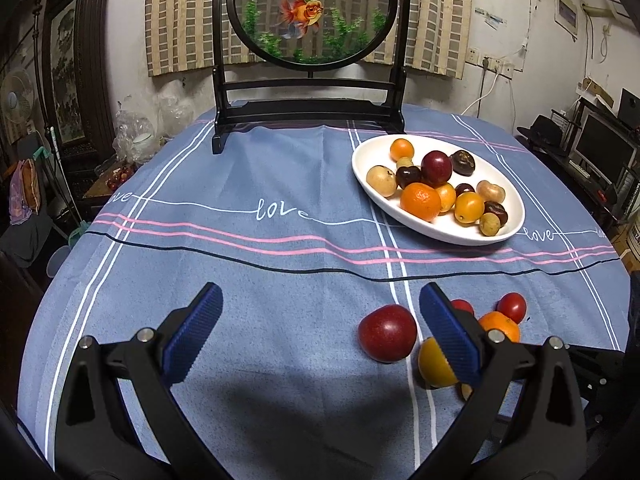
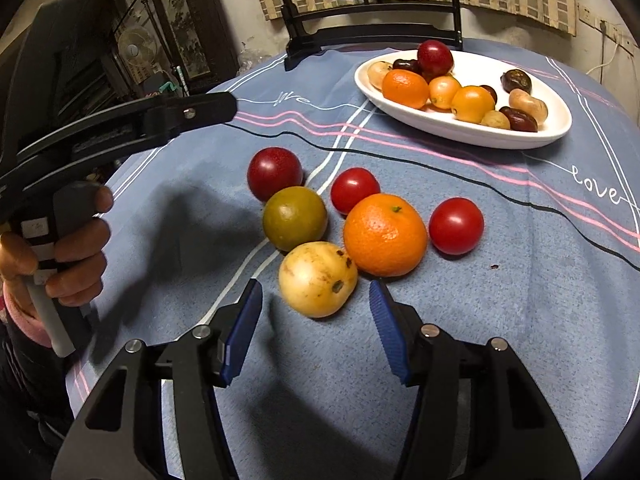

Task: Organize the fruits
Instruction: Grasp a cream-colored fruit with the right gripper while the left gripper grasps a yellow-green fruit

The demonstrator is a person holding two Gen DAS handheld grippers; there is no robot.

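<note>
A white oval plate holding several fruits stands at the back right of the blue cloth; it also shows in the left wrist view. Loose fruits lie in front of it: a dark red plum, a green-yellow fruit, a pale yellow fruit, an orange and two red tomatoes. My right gripper is open, its jaws on either side of the pale yellow fruit's near end. My left gripper is open and empty, left of the plum.
A black-framed round goldfish screen stands at the table's far edge. The left gripper's body and the hand holding it fill the left of the right wrist view. Furniture and clutter surround the table.
</note>
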